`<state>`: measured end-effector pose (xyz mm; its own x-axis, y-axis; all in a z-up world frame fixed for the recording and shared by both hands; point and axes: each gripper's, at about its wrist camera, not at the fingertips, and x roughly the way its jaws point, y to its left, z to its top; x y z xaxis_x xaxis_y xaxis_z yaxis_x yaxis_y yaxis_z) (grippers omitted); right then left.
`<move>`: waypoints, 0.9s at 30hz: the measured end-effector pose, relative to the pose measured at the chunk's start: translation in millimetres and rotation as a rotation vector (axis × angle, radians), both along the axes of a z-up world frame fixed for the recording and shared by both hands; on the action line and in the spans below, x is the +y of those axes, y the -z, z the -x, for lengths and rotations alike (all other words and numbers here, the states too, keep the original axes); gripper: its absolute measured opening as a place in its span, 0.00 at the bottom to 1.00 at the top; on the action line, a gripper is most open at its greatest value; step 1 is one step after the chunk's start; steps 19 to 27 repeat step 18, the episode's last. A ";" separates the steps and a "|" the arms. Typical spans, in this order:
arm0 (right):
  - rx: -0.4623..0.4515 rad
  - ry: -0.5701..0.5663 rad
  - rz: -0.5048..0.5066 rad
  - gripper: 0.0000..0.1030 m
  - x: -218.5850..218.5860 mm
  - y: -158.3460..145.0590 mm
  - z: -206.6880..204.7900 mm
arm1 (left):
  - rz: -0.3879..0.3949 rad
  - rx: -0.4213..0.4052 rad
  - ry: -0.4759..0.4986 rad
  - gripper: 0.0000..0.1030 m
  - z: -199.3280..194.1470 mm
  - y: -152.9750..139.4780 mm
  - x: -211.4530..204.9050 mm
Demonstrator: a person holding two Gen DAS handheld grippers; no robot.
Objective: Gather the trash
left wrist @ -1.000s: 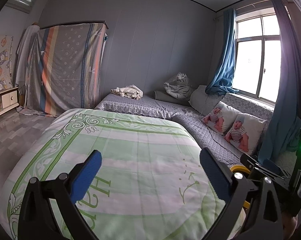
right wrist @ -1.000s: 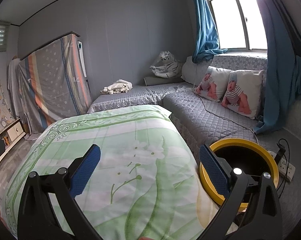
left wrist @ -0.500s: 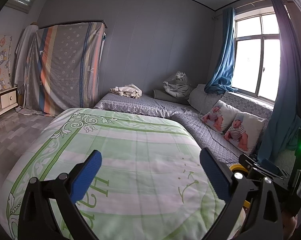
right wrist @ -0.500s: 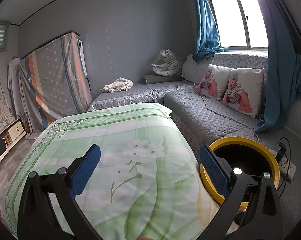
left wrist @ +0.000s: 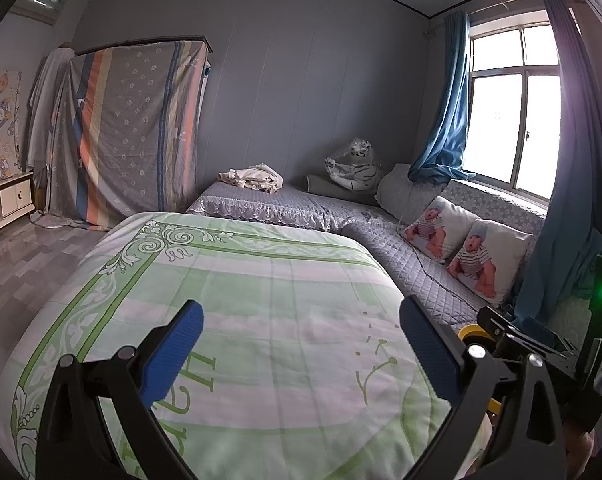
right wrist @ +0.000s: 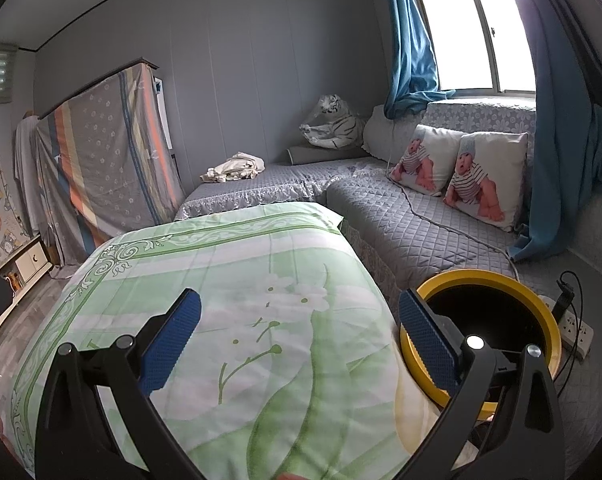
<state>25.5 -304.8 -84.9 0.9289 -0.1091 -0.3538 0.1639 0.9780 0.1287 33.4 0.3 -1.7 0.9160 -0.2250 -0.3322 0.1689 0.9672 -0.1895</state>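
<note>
We look for trash over the bed.
Both our left gripper (left wrist: 299,334) and right gripper (right wrist: 300,330) stay wide and empty; little has moved. The yellow-rimmed bin (right wrist: 497,280) waits beside the green quilt's (right wrist: 237,280) right edge.

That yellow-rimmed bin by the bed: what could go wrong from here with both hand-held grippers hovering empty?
The bin sits beside a power strip and a trailing cable, so a reach there might snag a wire. The right hand-held gripper and left hand-held gripper are open over the green quilt, where no trash is visible; they could mistake the crumpled cloth for rubbish.
</note>
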 end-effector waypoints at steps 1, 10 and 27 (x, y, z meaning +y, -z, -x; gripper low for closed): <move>0.002 0.001 -0.001 0.92 -0.1 0.0 -0.2 | -0.001 0.003 0.000 0.92 -0.4 0.4 0.2; 0.006 0.002 -0.005 0.92 -1.4 0.5 -1.0 | 0.000 0.007 0.011 0.92 -0.8 4.8 1.7; 0.009 0.007 -0.012 0.92 -4.2 3.0 -1.3 | 0.007 0.020 0.026 0.92 -4.0 3.2 0.6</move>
